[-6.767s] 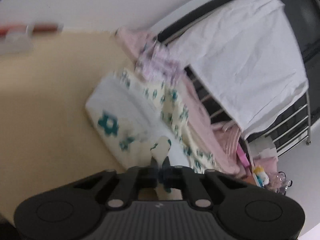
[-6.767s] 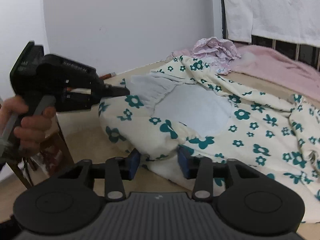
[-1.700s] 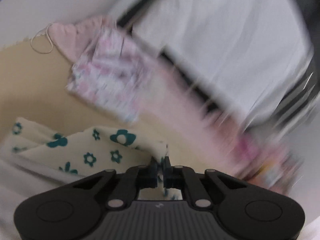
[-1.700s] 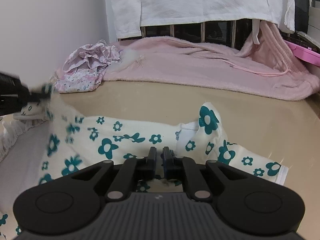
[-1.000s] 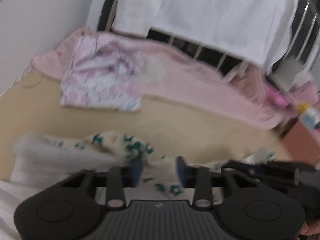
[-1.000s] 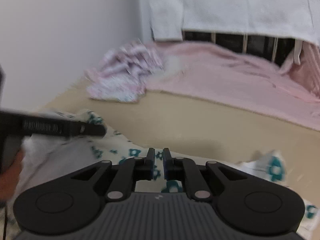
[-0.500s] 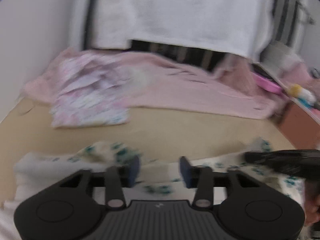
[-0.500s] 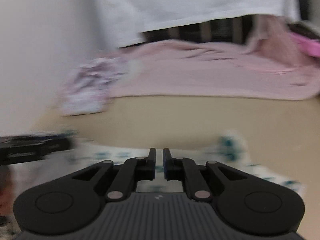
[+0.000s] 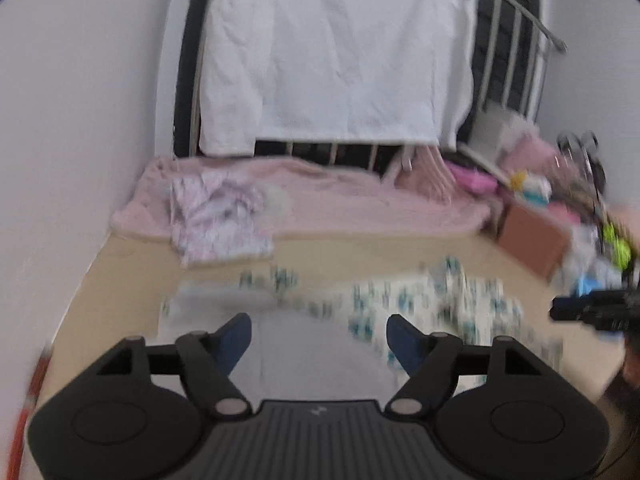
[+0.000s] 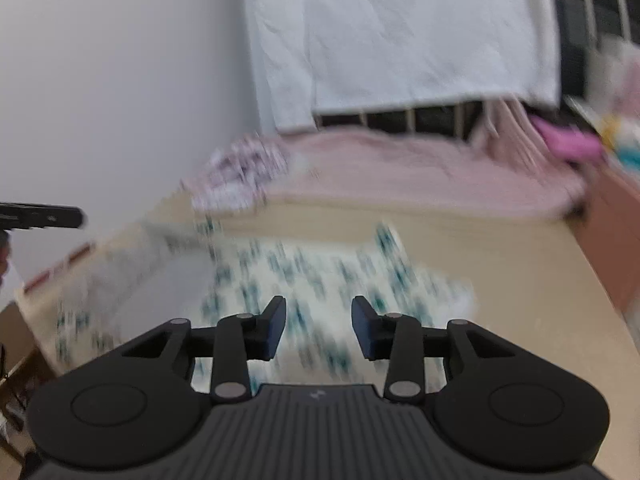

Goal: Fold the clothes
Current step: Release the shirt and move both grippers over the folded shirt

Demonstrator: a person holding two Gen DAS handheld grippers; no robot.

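- Left gripper [image 9: 319,334]: bottom centre of left wrist view, black plastic body with ribbed grip plate, blue pads. Jaws wide apart and opening, nothing pinched; cloth only shows behind the gap.
- Right gripper [image 10: 319,326]: bottom centre of right wrist view, same black body, blue pads. Jaws partly apart and opening, nothing clamped; cloth lies below and beyond the tips.
- Floral garment [image 9: 424,304]: cream fabric with teal flower print, plain white inner side showing at lower centre. Lies flat and spread on the tan tabletop [image 9: 360,252], mid-frame, just ahead of both grippers. Heavy motion blur, edges and folds not readable. In right wrist view it fills centre to lower left [image 10: 304,272].
- Each gripper shows in the other's view as a dark bar: right one at the right edge of the left view, left one at the left edge of the right view.
- Brown box [image 9: 532,236]: flat-sided, right of the tabletop, mid-right in left view.
- Small patterned garment [image 9: 218,216]: pale pink-and-white print, crumpled, upper left of the tabletop, partly on the pink cloth.
- Pink fleece cloth [image 9: 360,208]: soft, fuzzy, rumpled, stretched along the far edge of the tabletop.
- Clutter at right edge: pink, yellow and blue bits, too blurred to name.
- White cloth [image 9: 332,52]: wrinkled, hangs over a metal rail frame [image 9: 516,44] with vertical bars, top centre.
- Plain white wall [image 9: 80,100] at left.
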